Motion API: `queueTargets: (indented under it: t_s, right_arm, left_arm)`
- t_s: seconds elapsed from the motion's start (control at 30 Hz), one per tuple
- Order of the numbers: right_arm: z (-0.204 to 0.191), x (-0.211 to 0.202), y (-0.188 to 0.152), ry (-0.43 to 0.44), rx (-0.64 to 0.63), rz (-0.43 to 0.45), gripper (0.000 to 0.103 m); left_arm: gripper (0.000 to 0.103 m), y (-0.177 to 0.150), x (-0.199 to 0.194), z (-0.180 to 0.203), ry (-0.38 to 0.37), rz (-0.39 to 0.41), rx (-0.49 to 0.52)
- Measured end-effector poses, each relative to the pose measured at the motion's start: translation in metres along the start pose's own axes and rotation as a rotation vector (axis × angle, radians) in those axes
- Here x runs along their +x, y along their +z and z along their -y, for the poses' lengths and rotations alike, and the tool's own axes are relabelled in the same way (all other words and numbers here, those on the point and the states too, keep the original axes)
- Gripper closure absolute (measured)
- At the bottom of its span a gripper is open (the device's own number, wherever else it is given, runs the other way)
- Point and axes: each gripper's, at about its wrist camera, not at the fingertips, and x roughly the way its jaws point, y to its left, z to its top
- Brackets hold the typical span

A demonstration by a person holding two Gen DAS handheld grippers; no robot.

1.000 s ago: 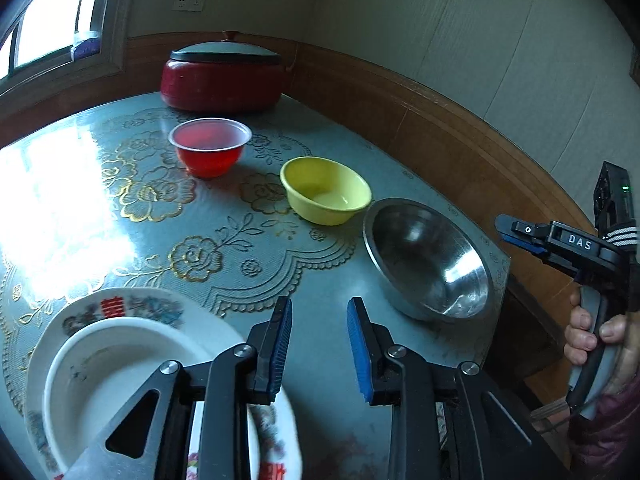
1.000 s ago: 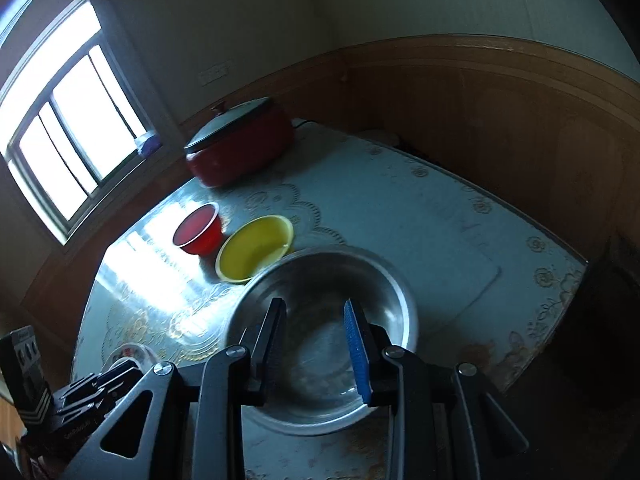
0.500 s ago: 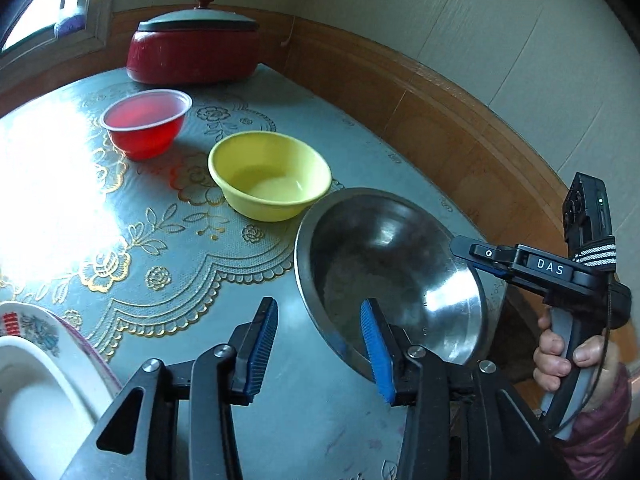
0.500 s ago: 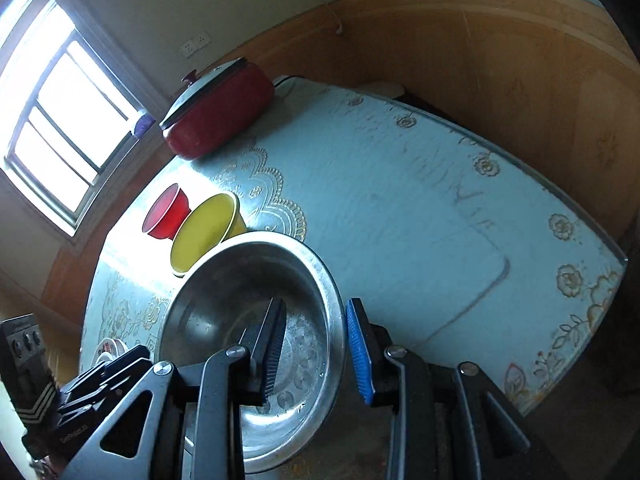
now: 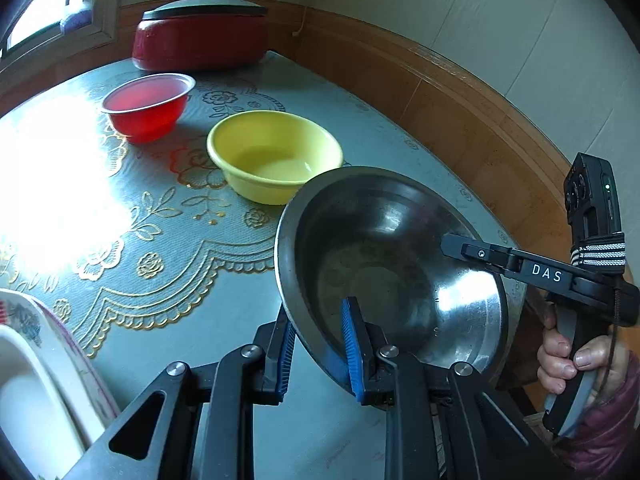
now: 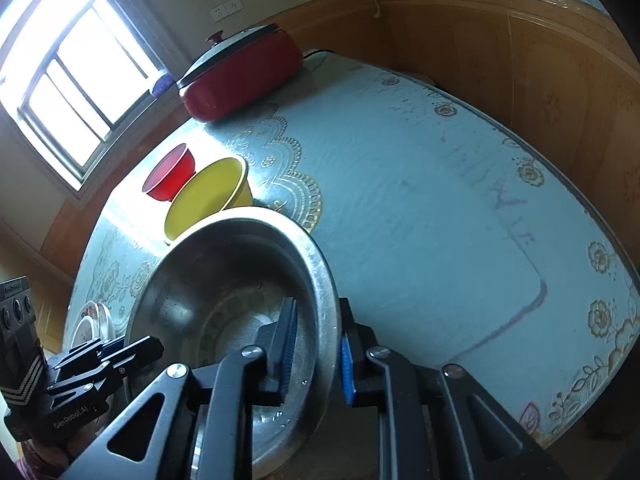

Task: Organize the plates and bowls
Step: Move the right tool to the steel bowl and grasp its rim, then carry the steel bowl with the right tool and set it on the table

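A large steel bowl (image 5: 384, 264) sits at the table's near right edge, tilted. My left gripper (image 5: 318, 344) straddles its near rim, one blue pad outside, one inside, closed on the wall. My right gripper (image 6: 316, 344) straddles the opposite rim of the same steel bowl (image 6: 224, 280) in the same way. The right gripper also shows in the left wrist view (image 5: 452, 246), reaching over the rim. A yellow bowl (image 5: 276, 156) and a red bowl (image 5: 146, 106) stand beyond. A white plate stack (image 5: 36, 384) lies at the lower left.
A red lidded pot (image 5: 200, 36) stands at the back of the patterned table (image 5: 168, 240). Wooden wall panelling (image 5: 460, 112) runs close behind the table's right edge. A window is at the upper left.
Both grippers moved onto the steel bowl's rim and closed on it from opposite sides. The bowl now looks tilted. The left view swung right, away from the plates.
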Motion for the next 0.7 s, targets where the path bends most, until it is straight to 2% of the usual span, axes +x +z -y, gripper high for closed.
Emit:
queueTargets:
  t_s: [0.43, 0.7]
  right_arm:
    - [-0.044, 0.014, -0.008, 0.120, -0.107, -0.055, 0.086]
    - [-0.058, 0.021, -0.010, 0.131, -0.138, -0.071, 0.086]
  left_arm:
    - [0.080, -0.024, -0.046, -0.028, 0.103, 0.054, -0.049]
    - [0.080, -0.033, -0.051, -0.033, 0.152, 0.038, -0.071]
